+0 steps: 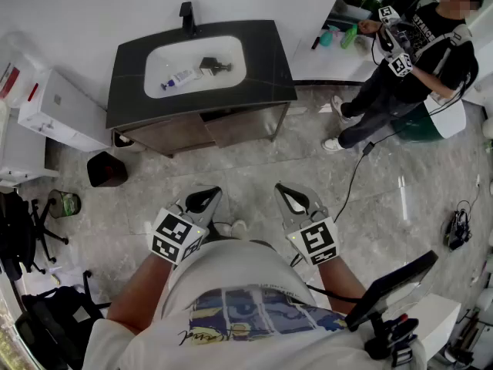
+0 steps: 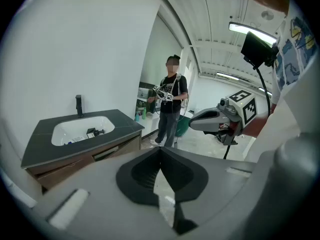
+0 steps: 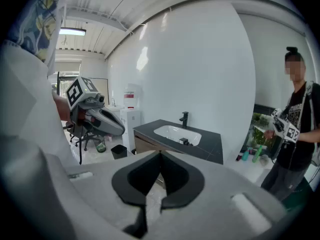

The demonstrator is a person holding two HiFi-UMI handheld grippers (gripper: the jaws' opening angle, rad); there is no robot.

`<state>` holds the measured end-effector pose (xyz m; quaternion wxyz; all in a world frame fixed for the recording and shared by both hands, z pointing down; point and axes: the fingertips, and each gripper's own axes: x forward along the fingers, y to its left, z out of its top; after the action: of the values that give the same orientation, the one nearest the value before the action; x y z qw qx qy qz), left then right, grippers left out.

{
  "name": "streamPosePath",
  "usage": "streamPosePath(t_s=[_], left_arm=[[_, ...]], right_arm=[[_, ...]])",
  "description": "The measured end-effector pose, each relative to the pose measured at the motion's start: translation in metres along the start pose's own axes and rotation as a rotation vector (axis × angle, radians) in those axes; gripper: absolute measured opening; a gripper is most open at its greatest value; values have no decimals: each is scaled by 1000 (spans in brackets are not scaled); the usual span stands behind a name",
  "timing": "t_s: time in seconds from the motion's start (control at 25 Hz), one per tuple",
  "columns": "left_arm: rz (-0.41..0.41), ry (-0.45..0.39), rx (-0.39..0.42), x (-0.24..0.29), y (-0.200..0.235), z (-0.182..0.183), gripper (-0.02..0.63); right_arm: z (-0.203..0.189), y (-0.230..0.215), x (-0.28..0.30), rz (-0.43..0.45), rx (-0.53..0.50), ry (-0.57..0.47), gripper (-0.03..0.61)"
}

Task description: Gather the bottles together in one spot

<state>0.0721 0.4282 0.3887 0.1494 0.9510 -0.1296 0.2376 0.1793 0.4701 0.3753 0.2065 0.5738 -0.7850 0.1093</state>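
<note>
A dark vanity top (image 1: 266, 60) holds a white sink (image 1: 231, 48). In the sink lie a small white bottle with a blue end (image 1: 179, 78) and a dark object (image 1: 213, 65). Green and teal bottles (image 1: 348, 35) stand on a white counter at the far right. My left gripper (image 1: 206, 194) and right gripper (image 1: 286, 192) hover side by side over the floor, well short of the vanity. Both are shut with nothing between the jaws. The left gripper view has the sink (image 2: 82, 129) at left; the right gripper view has it (image 3: 177, 132) ahead.
Another person (image 1: 408, 60) with grippers stands at the white counter (image 1: 323, 64), a cable trailing on the floor. A black bin (image 1: 106, 169) sits left of the vanity, near a white cabinet (image 1: 58, 110) and an office chair (image 1: 23, 233). A dark screen (image 1: 393, 284) is at lower right.
</note>
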Motion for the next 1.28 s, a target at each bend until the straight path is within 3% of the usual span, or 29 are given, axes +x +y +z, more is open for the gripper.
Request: streamPosePath(t_s=[0.52, 1.0, 1.28], left_arm=[[32, -20, -72, -18, 61, -5, 2], [25, -54, -82, -47, 191, 30, 2], [38, -36, -102, -74, 260, 20, 3]], right_arm=[[29, 10, 60, 47, -26, 14, 2], [111, 11, 190, 72, -113, 26, 38], [136, 23, 273, 110, -187, 60, 49]])
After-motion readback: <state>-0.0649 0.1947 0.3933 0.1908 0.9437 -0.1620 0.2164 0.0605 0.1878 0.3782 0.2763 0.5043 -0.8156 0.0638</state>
